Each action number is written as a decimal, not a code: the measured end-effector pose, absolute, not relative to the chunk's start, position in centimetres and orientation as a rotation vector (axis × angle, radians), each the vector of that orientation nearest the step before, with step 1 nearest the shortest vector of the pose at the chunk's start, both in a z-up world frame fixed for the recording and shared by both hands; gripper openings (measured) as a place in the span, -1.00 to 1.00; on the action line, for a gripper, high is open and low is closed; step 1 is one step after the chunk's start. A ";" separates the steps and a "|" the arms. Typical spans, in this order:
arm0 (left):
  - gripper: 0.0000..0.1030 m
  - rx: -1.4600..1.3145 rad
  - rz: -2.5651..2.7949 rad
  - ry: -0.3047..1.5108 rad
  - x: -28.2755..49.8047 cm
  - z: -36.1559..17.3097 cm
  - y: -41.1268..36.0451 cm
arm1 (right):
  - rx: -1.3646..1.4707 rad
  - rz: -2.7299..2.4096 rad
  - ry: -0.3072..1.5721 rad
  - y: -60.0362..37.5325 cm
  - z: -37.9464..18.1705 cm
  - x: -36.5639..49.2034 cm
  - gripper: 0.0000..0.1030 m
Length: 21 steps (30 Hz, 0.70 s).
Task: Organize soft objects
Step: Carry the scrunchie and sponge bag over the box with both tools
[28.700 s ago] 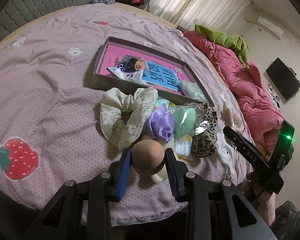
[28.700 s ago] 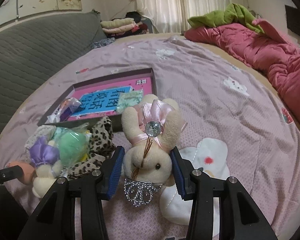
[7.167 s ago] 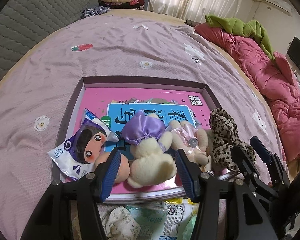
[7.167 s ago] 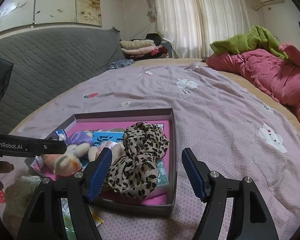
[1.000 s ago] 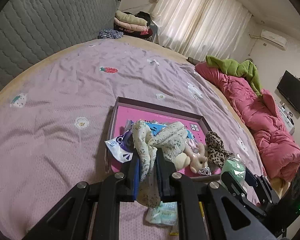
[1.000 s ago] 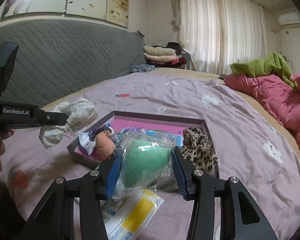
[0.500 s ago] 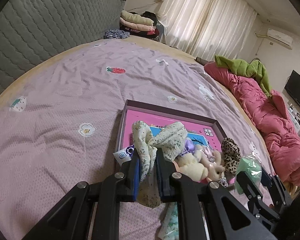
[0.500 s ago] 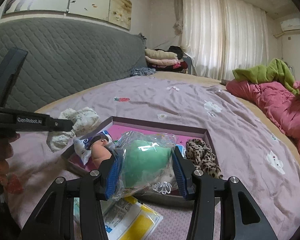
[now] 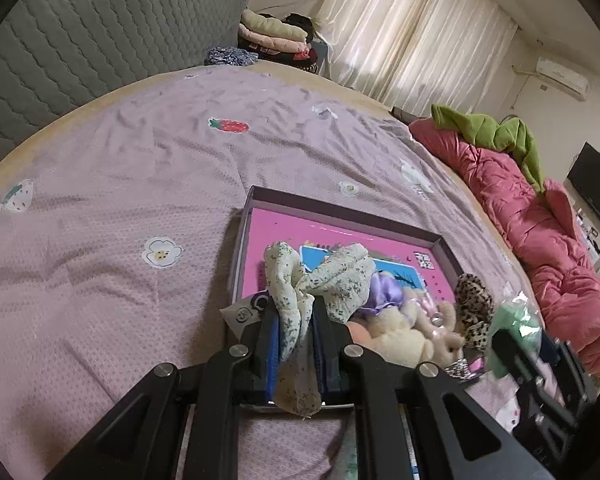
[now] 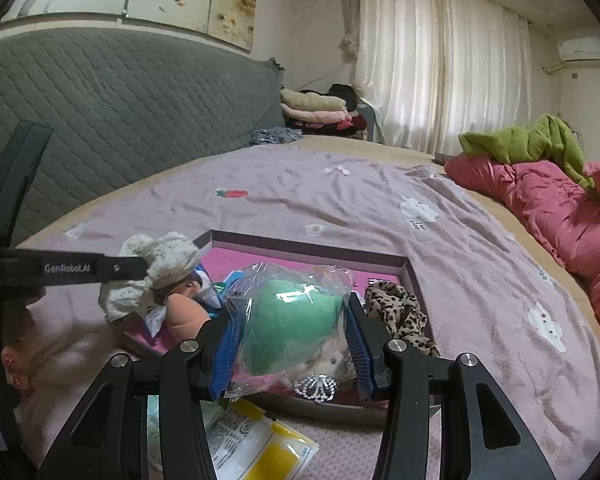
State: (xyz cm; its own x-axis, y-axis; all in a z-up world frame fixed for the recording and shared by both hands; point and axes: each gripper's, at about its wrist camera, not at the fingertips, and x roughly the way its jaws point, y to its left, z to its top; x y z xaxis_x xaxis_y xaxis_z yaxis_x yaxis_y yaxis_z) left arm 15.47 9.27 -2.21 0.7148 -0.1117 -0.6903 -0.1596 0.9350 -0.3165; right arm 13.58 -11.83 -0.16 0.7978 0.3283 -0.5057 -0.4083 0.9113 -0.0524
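My left gripper is shut on a cream floral scrunchie and holds it over the near left part of the shallow pink-lined box. My right gripper is shut on a green soft ball in a clear plastic bag, held over the box's near edge. In the box lie a plush with a purple bow, a cream bunny, a leopard scrunchie and a doll-face packet. The left gripper with the floral scrunchie shows in the right wrist view.
Flat packets lie on the lilac bedspread in front of the box. A pink quilt with a green garment lies along the right. A grey padded headboard and folded clothes stand behind.
Both grippers have moved forward, closer to the box. The floral scrunchie now hangs over the box's near left part and the bagged ball over its near edge.
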 end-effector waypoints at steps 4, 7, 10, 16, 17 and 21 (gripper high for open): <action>-0.72 -0.348 0.020 0.795 15.9 -3.3 9.1 | -0.130 0.365 0.532 -12.4 0.2 14.6 -0.02; -0.72 -0.354 0.006 0.809 16.1 -3.9 9.0 | -0.132 0.340 0.536 -12.5 0.5 15.0 -0.02; -0.72 -0.342 0.001 0.818 16.2 -4.3 8.8 | -0.144 0.323 0.540 -12.4 0.6 15.3 -0.02; -0.72 -0.332 -0.008 0.840 16.2 -4.9 8.7 | -0.161 0.325 0.558 -11.6 0.5 16.0 -0.02; -0.72 -0.319 -0.002 0.842 16.2 -5.0 8.6 | -0.164 0.326 0.561 -11.4 0.3 16.2 -0.02; -0.72 -0.316 0.000 0.846 16.2 -5.3 8.7 | -0.177 0.322 0.590 -10.8 -0.4 16.9 -0.02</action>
